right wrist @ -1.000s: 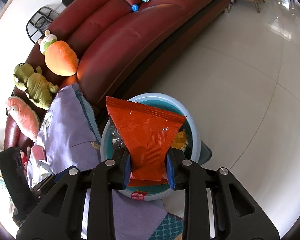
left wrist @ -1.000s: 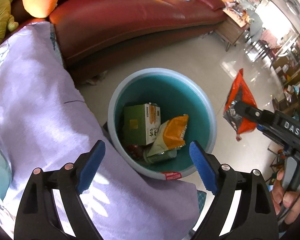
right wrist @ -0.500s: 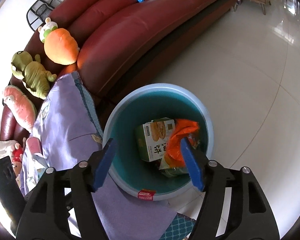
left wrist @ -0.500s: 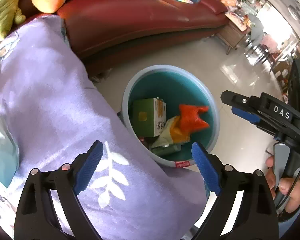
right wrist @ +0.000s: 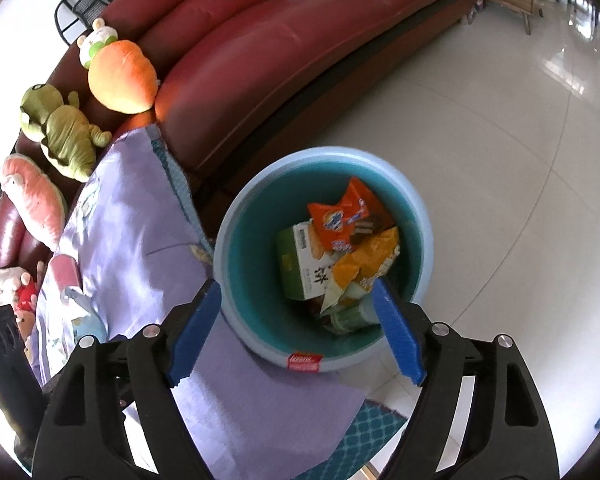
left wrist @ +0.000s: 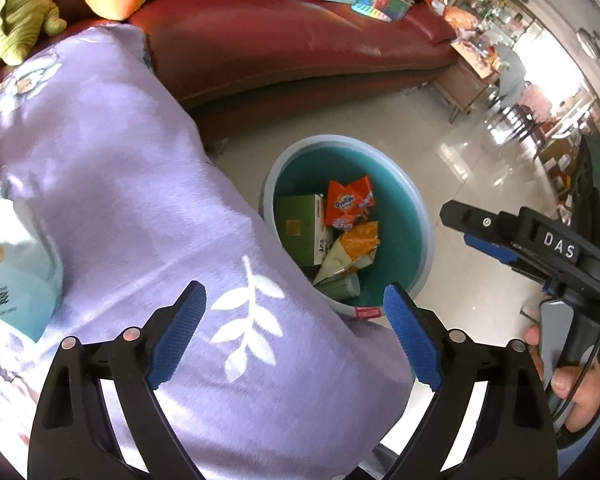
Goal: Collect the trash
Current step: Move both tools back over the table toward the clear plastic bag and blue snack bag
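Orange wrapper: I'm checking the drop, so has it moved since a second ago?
Yes. The orange wrapper has left the right tongs, whose jaws have just been opening, and dropped into the bin.

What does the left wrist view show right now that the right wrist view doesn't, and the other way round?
Only the left wrist view: the right claw seen from the side, the hand holding it, a light blue packet lying on the purple cloth, and the open left claw.

Only the right wrist view: a pink plush, the carrot plush's white top, and a patterned teal mat.

Both: the teal bin holding the orange wrapper, green box and yellow bag; the red sofa.
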A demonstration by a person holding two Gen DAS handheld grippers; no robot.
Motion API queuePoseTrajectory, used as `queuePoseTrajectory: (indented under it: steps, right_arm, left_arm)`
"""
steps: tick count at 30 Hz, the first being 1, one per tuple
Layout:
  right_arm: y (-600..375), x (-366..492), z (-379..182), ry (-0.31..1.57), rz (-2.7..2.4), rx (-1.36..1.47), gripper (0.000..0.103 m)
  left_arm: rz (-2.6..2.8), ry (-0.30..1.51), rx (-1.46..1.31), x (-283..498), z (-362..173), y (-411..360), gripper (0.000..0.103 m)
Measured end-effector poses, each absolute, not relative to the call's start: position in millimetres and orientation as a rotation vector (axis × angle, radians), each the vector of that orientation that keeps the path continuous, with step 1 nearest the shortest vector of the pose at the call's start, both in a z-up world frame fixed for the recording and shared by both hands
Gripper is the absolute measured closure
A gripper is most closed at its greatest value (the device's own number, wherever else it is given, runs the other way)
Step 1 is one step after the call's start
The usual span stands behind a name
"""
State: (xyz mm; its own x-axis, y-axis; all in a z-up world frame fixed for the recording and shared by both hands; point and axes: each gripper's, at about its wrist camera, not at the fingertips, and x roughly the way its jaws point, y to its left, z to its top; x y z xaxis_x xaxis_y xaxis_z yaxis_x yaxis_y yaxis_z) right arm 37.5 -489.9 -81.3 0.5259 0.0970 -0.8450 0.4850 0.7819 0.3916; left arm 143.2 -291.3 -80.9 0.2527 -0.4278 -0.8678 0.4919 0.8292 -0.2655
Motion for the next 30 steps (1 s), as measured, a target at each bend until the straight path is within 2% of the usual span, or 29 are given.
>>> queuePoseTrajectory:
  steps: [13, 30]
  right_arm:
    - [-422, 39, -53, 1.008, -0.168, 0.593, 0.028]
    - [-304, 54, -20, 1.048, -0.018, 0.418, 0.028]
  left_arm:
    - [-0.545, 1.096, -0.021, 123, -53, -211, 0.012]
    - [-0.262, 1.04, -0.271, 113, -32, -47, 0.012]
